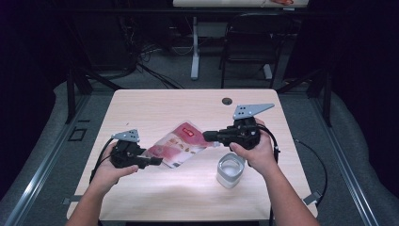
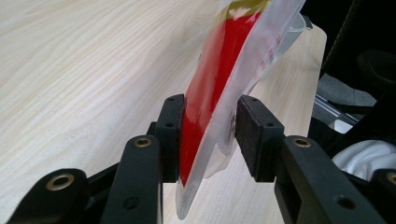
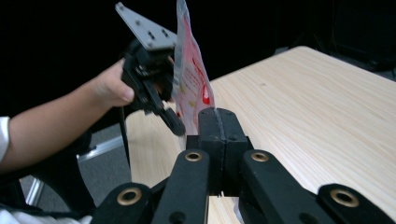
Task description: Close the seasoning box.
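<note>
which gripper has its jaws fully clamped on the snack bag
The right gripper: jaws pressed together on the snack bag. The left gripper shows a gap.

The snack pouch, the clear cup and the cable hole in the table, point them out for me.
snack pouch (image 1: 181,141), high view, on its red and white printed face.
clear cup (image 1: 230,170), high view, on its open top.
cable hole (image 1: 227,100), high view, on the dark round opening near the table's far edge.

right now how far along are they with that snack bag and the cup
Done: the snack bag is lifted off the table, the right gripper clamped on one edge. In hand: the left gripper straddles the opposite edge, one pad not yet touching. Left: the clear cup looks empty.
</note>
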Demonstrator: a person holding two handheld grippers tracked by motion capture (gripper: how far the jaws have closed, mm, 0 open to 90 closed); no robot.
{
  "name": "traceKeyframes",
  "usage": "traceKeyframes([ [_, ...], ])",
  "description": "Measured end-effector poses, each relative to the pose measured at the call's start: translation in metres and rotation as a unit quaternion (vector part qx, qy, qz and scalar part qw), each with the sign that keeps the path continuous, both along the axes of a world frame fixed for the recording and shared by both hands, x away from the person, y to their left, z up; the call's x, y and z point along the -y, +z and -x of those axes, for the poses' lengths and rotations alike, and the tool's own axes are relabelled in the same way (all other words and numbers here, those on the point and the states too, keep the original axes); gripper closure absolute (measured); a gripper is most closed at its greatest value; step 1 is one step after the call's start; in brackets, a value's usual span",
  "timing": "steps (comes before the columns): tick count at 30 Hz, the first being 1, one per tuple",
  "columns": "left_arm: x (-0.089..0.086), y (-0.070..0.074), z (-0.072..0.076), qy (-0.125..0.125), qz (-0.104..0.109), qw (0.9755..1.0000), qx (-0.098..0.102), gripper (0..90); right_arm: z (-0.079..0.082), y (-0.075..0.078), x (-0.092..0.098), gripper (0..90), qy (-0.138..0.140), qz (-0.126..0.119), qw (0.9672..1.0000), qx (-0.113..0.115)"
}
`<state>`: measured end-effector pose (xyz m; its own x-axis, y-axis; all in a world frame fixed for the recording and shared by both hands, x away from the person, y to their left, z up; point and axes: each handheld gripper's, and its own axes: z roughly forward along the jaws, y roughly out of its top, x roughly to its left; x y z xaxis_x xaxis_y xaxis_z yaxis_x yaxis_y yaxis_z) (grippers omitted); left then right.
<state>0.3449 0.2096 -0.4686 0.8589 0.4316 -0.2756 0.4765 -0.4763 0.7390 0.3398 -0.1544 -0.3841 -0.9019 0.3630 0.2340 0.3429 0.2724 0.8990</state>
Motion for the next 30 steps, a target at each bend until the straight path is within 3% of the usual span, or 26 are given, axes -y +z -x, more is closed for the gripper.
traceKeyframes([
  [10, 0.0, -0.002, -0.001, 0.004, 0.009, 0.9999, -0.003, 59.6, 0.0, 0.002, -0.002, 90.0, -0.009, -0.021, 0.9997, 0.008],
  [17, -0.003, -0.004, -0.003, 0.007, 0.011, 0.9999, -0.011, 56.1, -0.001, 0.005, -0.006, 90.0, -0.008, -0.009, 0.9998, 0.016],
  [22, -0.006, -0.009, -0.005, 0.012, 0.005, 0.9998, -0.013, 54.8, 0.0, 0.004, -0.01, 90.0, -0.006, 0.004, 0.9997, 0.023],
  [30, -0.003, -0.012, -0.005, 0.018, -0.025, 0.9995, -0.004, 52.9, -0.001, -0.001, -0.016, 90.0, -0.005, 0.005, 0.9997, 0.024],
])
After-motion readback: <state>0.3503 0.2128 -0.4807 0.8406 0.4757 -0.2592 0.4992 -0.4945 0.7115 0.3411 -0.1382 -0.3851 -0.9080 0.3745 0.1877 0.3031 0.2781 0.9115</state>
